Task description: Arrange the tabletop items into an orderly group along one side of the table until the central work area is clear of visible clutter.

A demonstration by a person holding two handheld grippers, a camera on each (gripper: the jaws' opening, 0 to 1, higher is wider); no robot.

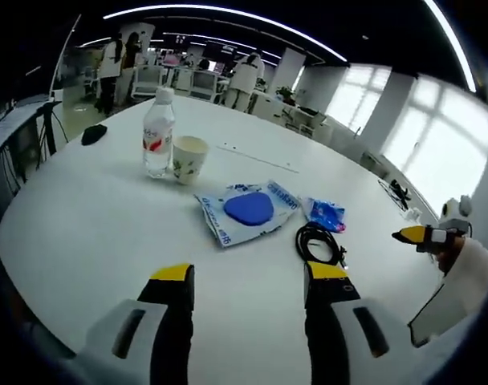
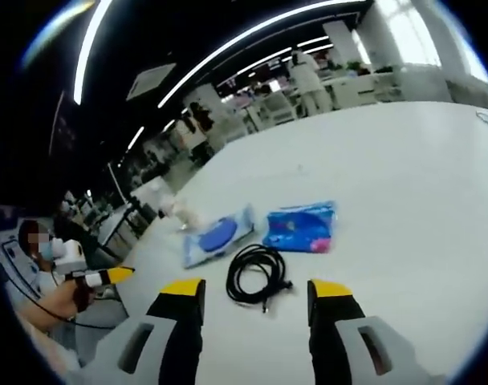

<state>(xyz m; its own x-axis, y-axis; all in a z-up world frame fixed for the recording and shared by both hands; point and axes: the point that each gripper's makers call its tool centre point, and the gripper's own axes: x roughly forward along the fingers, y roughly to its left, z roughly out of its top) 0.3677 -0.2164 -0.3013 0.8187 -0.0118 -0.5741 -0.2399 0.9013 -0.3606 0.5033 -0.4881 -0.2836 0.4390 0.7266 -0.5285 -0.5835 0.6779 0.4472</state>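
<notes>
While hovering above the round white surface (image 1: 83, 233), left gripper (image 1: 249, 277) with yellow-tipped fingers (image 1: 172, 274) spread apart, gripping nothing. Just ahead of its right-hand finger, coiled black cable (image 1: 318, 242). Beyond that, white-and-blue plastic packet with a blue oval pad on top (image 1: 248, 210), and beside it a smaller blue glossy packet (image 1: 324, 214). Farther back, clear plastic water bottle with red-and-white label (image 1: 158, 133) standing upright, touching or just beside a cream paper cup with leaf print (image 1: 189, 159). Small black object (image 1: 93, 134) near the far left edge, too small to identify. Right gripper (image 2: 256, 289) likewise open and empty, fingers apart over the same surface, black cable between and just ahead of them in the right gripper view, both packets beyond it.
</notes>
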